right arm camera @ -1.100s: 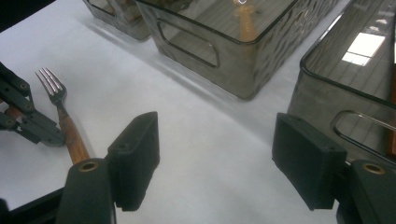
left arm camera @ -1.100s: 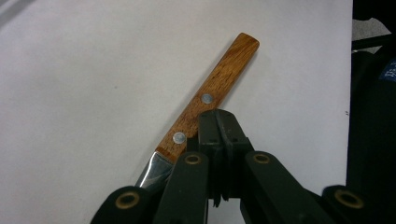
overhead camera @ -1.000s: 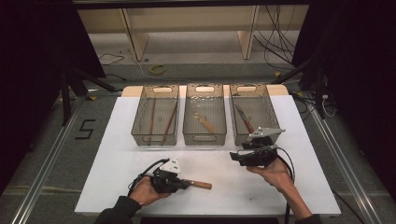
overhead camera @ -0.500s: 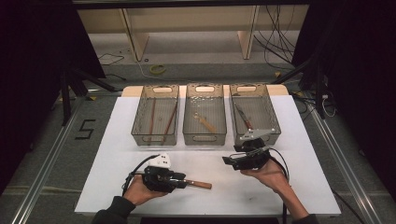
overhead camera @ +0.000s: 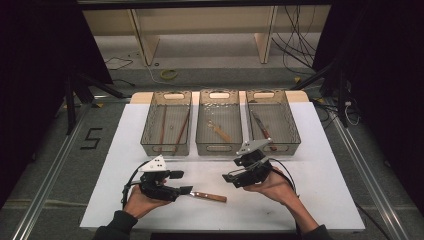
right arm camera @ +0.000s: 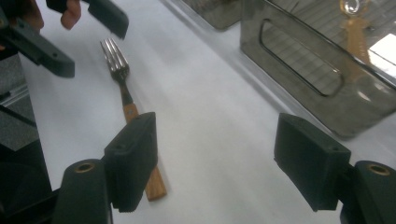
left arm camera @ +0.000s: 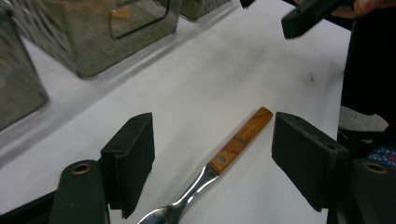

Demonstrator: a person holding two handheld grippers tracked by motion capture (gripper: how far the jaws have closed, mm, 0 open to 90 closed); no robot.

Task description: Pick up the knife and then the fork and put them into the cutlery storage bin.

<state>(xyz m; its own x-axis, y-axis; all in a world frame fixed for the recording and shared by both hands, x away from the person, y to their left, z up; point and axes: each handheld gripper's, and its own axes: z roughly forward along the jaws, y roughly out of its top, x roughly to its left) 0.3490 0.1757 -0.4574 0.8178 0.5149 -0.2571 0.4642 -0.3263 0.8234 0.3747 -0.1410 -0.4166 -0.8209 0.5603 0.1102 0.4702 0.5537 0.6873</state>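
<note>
A fork with a wooden handle (overhead camera: 209,196) lies flat on the white table (overhead camera: 310,195), near its front edge. My left gripper (overhead camera: 181,182) is at the fork's metal end. Its jaws have just been opening and now stand open on either side of the fork without touching it. In the left gripper view, the handle (left arm camera: 240,139) points away between the pads of that gripper (left arm camera: 217,140). My right gripper (overhead camera: 232,172) is open and empty, right of the fork, pointing left. In the right gripper view, the fork (right arm camera: 122,88) lies ahead of that gripper (right arm camera: 224,149), partly behind its left jaw.
Three clear bins stand in a row behind the grippers. The left bin (overhead camera: 146,131) holds several long utensils, the middle bin (overhead camera: 219,148) a wooden-handled spoon, and the right bin (overhead camera: 295,132) a knife. Dark floor and rails surround the table.
The left gripper has opened and let go of the fork, which now rests on the table, and drawn back slightly left. The right gripper has moved left and forward, toward the fork's handle.
</note>
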